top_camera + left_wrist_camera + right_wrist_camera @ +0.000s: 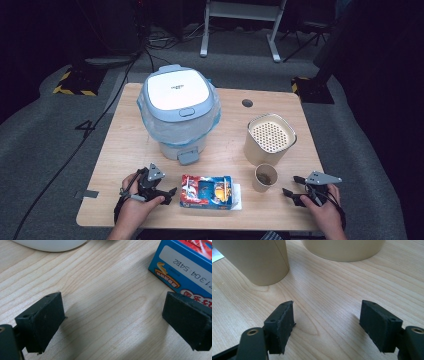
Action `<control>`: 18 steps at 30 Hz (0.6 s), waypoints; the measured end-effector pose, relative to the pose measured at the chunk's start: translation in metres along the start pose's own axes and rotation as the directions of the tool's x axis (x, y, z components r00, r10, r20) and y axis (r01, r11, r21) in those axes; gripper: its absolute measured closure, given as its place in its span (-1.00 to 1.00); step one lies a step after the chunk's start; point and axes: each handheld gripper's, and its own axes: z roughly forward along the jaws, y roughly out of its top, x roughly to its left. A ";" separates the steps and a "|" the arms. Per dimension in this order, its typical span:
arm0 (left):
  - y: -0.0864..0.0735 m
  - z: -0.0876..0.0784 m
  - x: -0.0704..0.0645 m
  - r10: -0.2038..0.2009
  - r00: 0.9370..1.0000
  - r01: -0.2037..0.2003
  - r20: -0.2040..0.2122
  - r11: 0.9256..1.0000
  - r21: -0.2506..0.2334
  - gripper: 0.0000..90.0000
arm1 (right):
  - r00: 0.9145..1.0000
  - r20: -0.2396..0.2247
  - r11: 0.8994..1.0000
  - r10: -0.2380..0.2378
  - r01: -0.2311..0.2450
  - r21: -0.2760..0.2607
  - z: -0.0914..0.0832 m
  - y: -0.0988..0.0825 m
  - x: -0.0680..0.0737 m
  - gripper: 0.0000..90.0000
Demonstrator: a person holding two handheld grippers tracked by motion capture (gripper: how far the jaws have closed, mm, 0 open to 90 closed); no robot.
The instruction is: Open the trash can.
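Observation:
A blue and red snack box [207, 191] lies flat near the table's front edge, and its blue end [185, 270] fills the upper right of the left gripper view. My left gripper [169, 194] rests just left of the box, open, with bare wood between its jaws [112, 322]. A small paper cup [264, 177] stands right of the box; its tan wall [259, 262] rises at the upper left of the right gripper view. My right gripper [291, 188] sits to the right of the cup, open over empty wood [325, 325].
A white lidded bin [178, 111] lined with a clear bag stands at the back left of the wooden table [130, 140]. A tan canister with a perforated lid [269, 137] stands behind the cup, its base [344, 250] ahead of the right jaws. A dark hole [247, 103] marks the back.

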 end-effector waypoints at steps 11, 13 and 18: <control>0.000 -0.012 0.012 0.002 1.000 -0.002 -0.014 1.000 -0.010 -0.28 | 1.000 0.001 1.000 0.000 0.000 0.000 0.000 0.000 0.000 -0.38; 0.000 -0.016 0.014 -0.003 1.000 0.003 0.006 1.000 -0.023 -0.22 | 1.000 0.001 1.000 0.000 0.000 0.000 0.000 0.000 0.000 -0.38; 0.004 -0.029 0.019 -0.008 0.998 0.011 0.056 0.999 -0.051 -0.15 | 1.000 -0.003 1.000 -0.005 0.005 0.000 0.001 0.000 -0.001 -0.39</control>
